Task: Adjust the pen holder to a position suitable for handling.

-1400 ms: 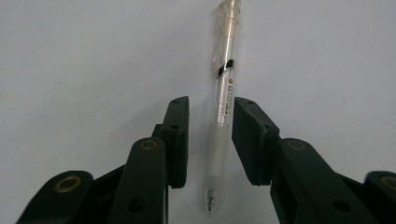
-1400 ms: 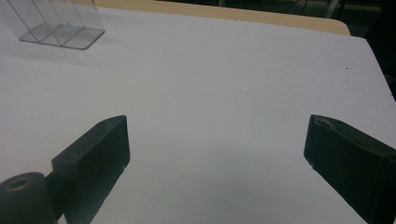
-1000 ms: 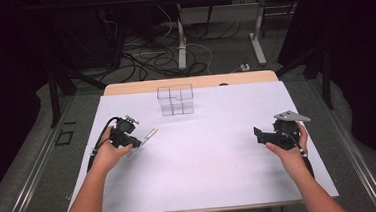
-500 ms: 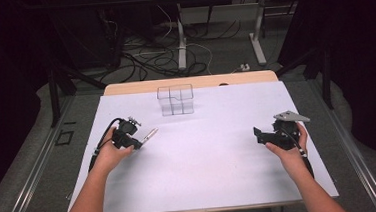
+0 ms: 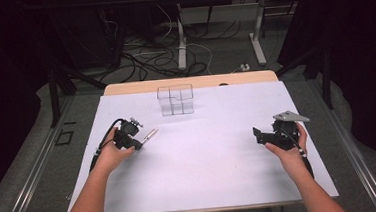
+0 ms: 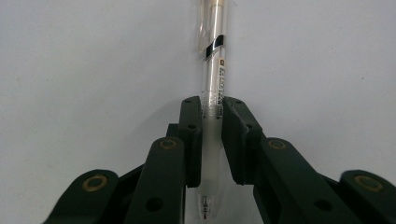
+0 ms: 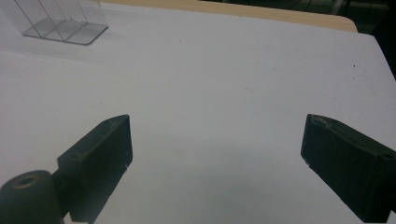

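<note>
The slim clear plastic pen with a frosted grip (image 6: 212,93) lies on the white-covered counter (image 5: 220,164), left of centre, its grip section pinched between the jaws of the left tool (image 6: 212,126), which have just been closing on it. Lift it straight up, keeping it level so it cannot pivot. The right tool (image 7: 215,154) rests wide open, holding nothing. The clear plastic compartment organiser (image 5: 175,100) stands near the far edge.

A lab: black curtains (image 5: 5,98), floor cables (image 5: 142,54), bare test table (image 5: 221,174).
</note>
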